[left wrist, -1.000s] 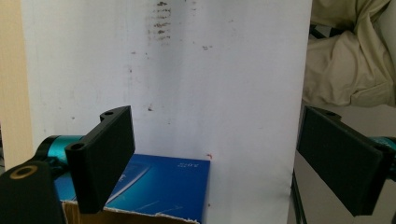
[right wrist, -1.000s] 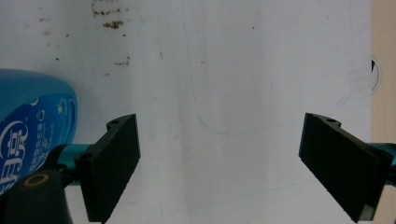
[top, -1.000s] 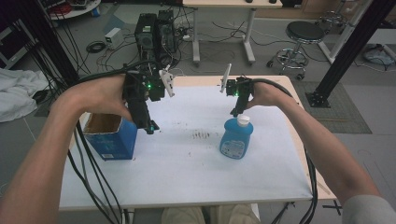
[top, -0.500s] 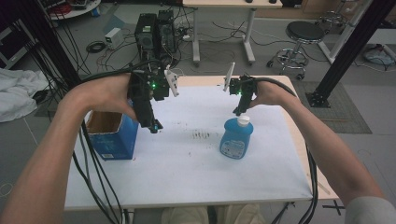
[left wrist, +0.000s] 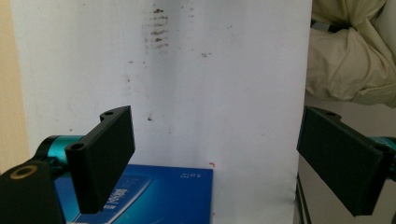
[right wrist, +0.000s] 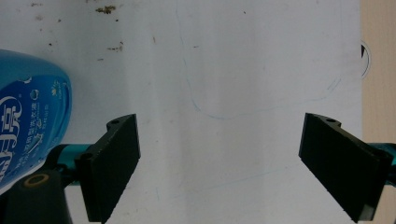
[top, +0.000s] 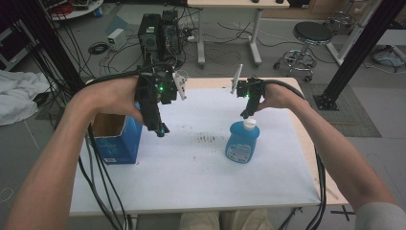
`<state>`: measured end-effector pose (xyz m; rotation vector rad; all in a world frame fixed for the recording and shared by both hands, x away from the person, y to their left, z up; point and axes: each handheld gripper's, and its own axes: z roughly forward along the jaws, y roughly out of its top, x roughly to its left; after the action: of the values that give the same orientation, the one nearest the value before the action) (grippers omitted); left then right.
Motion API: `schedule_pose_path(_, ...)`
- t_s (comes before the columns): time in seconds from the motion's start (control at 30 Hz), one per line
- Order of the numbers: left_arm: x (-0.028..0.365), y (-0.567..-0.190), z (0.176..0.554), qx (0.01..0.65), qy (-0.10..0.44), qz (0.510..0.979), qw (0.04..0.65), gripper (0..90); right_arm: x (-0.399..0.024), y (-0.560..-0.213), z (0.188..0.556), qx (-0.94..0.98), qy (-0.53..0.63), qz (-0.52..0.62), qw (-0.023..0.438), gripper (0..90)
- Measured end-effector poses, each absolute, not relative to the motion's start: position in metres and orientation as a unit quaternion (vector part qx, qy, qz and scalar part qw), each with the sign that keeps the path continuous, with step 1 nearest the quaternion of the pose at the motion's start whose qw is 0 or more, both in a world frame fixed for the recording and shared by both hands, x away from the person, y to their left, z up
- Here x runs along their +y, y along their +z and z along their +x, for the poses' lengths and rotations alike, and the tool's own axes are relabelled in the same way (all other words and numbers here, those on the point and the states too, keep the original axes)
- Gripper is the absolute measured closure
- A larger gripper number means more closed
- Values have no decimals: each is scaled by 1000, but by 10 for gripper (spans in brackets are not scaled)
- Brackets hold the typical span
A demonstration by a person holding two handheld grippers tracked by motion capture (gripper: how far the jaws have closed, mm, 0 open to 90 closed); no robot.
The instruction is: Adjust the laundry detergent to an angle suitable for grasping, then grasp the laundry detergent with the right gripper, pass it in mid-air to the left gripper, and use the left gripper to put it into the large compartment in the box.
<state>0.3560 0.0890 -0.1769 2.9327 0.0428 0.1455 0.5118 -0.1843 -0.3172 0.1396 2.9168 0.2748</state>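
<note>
A: Where do we have the rounded blue plastic bottle with the white cap [top: 242, 142]?

B: Upright on the white-covered bench [top: 191, 182], right of the middle. Our right tongs [top: 247, 113] hover just above its cap, jaws wide apart, holding nothing

A: And our left tongs [top: 160, 130]?

B: Also spread apart and empty, above the bench just beside the open blue cardboard box [top: 114, 140] at the left edge
</note>
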Motion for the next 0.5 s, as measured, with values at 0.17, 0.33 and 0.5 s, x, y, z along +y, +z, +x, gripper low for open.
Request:
schedule_pose_path(0.17,89,-177,355,16,50,993,104,114,-188,-314,510,988,92,51,110,116)
schedule_pose_path(0.33,88,-178,355,15,48,994,102,114,-200,-309,509,988,83,62,115,117)
schedule_pose_path(0.5,87,-179,356,13,47,994,103,114,-218,-302,503,987,85,80,115,116)
